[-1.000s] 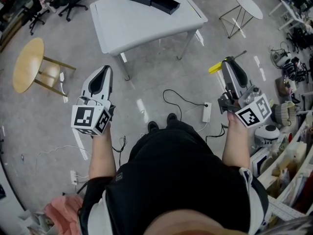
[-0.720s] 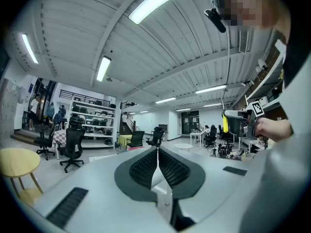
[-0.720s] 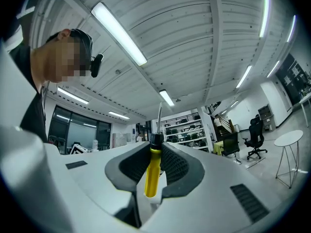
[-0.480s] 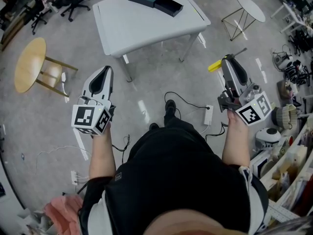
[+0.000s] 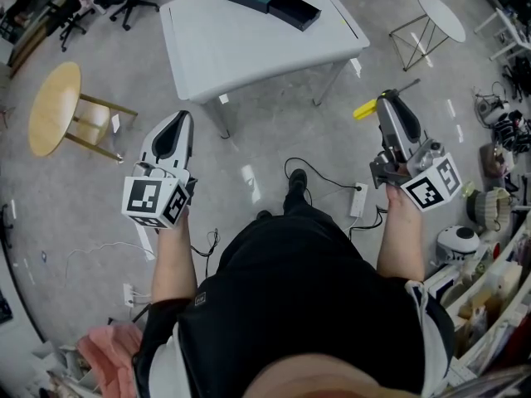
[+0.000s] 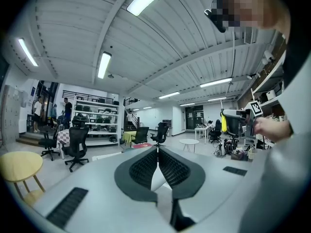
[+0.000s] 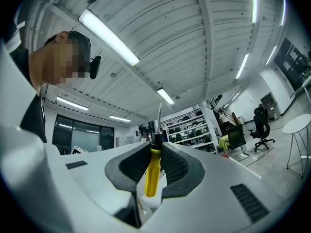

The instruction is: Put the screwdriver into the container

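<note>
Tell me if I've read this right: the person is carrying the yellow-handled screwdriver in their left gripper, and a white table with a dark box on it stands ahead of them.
Not quite. The screwdriver is clamped in the right gripper, not the left, as the right gripper view shows. The left gripper is shut on nothing. The rest holds: a white table with a dark box on it stands ahead.
</note>
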Motion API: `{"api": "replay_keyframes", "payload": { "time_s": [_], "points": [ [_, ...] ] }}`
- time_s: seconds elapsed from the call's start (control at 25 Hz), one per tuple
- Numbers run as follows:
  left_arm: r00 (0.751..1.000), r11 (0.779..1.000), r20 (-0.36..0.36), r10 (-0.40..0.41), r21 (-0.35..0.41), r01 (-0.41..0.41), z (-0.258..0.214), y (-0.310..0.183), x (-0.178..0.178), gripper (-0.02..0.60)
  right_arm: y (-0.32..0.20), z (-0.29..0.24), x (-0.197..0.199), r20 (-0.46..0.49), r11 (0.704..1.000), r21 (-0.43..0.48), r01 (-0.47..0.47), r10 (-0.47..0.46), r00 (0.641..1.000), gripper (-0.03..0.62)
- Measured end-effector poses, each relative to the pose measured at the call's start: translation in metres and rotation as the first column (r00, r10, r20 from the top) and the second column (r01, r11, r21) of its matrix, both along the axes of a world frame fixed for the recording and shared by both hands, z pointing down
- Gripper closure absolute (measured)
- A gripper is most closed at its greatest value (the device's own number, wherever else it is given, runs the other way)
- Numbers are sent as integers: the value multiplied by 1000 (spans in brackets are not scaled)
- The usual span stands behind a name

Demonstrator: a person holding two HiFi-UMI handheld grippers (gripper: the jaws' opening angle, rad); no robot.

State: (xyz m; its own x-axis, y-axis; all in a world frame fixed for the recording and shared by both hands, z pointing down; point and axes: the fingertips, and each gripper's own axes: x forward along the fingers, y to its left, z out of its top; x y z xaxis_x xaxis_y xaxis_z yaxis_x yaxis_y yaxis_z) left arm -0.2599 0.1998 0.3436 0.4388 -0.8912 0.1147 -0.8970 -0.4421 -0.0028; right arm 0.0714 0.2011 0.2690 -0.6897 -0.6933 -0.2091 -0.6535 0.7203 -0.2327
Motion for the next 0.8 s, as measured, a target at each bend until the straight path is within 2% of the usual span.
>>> {"api": "replay_keyframes", "payload": {
  "time_s": [0.28,0.8],
  "points": [
    [1000,1000,12,-1,-12,1,0,-58,28,560,-61,8,28,12,1000,-25,4,-3,1000,510],
    [999,1000,37,12,-21,-11,-13,-144,103,560,-147,12,100,70,999,-39,14,-11,997,510]
  ]
}}
